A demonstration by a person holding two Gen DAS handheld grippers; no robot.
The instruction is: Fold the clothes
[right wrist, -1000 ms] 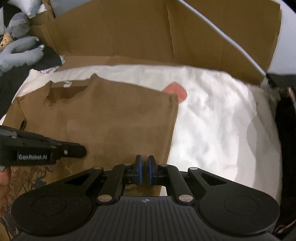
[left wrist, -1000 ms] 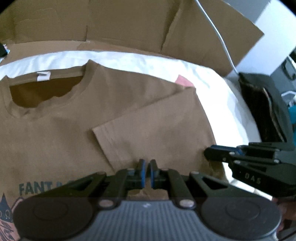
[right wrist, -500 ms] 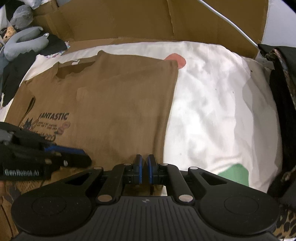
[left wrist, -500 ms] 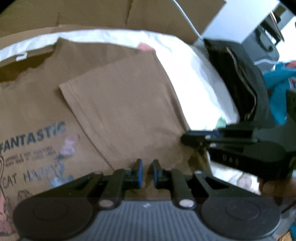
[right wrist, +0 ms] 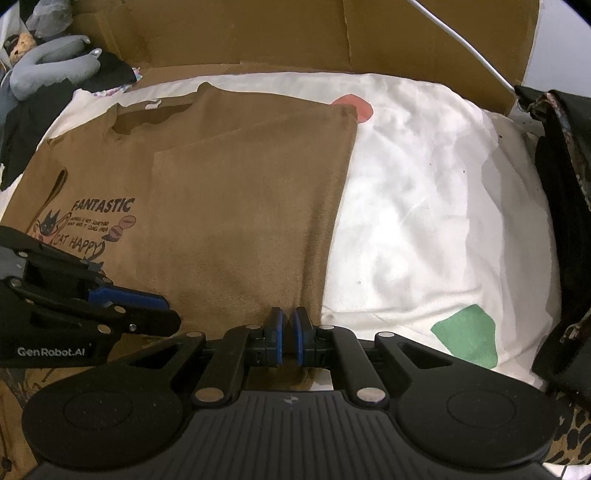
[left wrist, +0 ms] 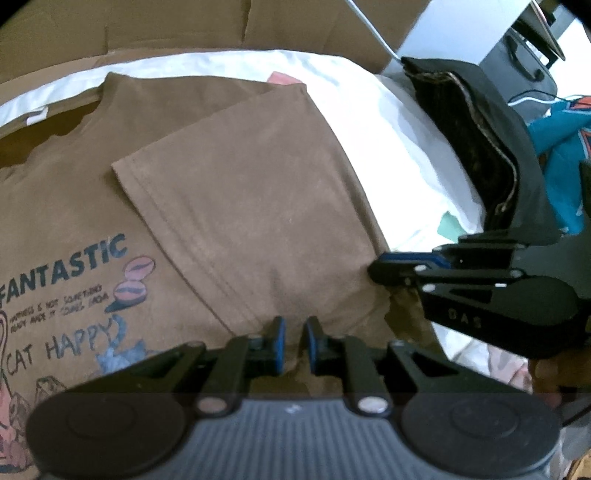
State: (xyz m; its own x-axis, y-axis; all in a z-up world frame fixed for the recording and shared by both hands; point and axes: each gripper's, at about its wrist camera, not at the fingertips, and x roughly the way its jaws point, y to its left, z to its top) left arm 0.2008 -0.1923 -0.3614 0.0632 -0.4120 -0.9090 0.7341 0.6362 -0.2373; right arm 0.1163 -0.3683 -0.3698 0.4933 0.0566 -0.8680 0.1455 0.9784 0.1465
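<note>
A brown T-shirt (left wrist: 240,206) with a "FANTASTIC CAT HAPPY" print lies flat on a white sheet (right wrist: 424,206); its right side and sleeve are folded inward over the body, also seen in the right wrist view (right wrist: 240,206). My left gripper (left wrist: 293,345) hovers over the folded flap's lower edge with its jaws a little apart and nothing between them. My right gripper (right wrist: 288,339) is shut on the shirt's folded right edge near the hem. Each gripper shows in the other's view: the right one (left wrist: 461,280) and the left one (right wrist: 85,317).
Cardboard panels (right wrist: 332,33) stand behind the sheet. A dark bag (left wrist: 480,140) lies along the right edge, with a teal garment (left wrist: 561,162) beyond it. Grey plush and dark clothes (right wrist: 48,70) sit at the far left.
Both grippers drew back toward the hem, so more of the shirt and print shows. My left gripper's jaws have parted and let go of the fabric. The right stays shut.
</note>
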